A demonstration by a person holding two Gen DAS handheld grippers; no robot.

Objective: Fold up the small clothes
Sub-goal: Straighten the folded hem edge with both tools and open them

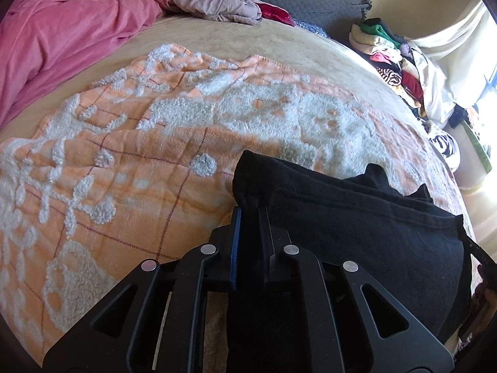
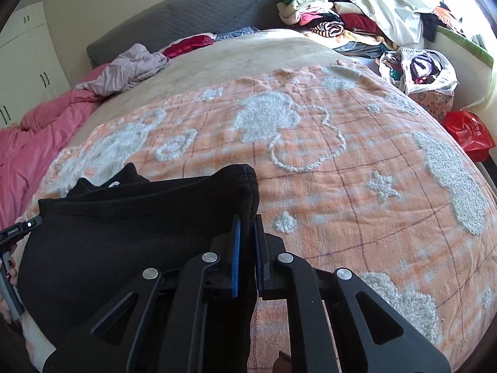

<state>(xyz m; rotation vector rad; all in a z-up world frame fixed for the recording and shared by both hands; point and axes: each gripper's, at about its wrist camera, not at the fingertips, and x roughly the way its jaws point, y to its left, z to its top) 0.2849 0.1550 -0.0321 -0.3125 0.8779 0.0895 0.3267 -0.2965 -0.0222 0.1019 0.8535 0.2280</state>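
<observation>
A black garment (image 1: 357, 217) lies on the orange and white blanket (image 1: 139, 171) that covers the bed. My left gripper (image 1: 250, 214) is shut on the garment's left corner, and the cloth bunches up between its blue-padded fingers. In the right wrist view the same black garment (image 2: 124, 217) stretches to the left, and my right gripper (image 2: 247, 220) is shut on its right corner. The cloth hangs taut between the two grippers. The other gripper's tip (image 2: 21, 230) and a hand show at the left edge of the right wrist view.
A pink quilt (image 1: 62, 31) and a mauve garment (image 1: 214, 0) lie at the bed's far side by a grey headboard (image 2: 186, 15). A heap of mixed clothes (image 2: 326, 25) and a full bag (image 2: 419, 68) sit at the far right corner. A red bag (image 2: 469, 133) is beside the bed.
</observation>
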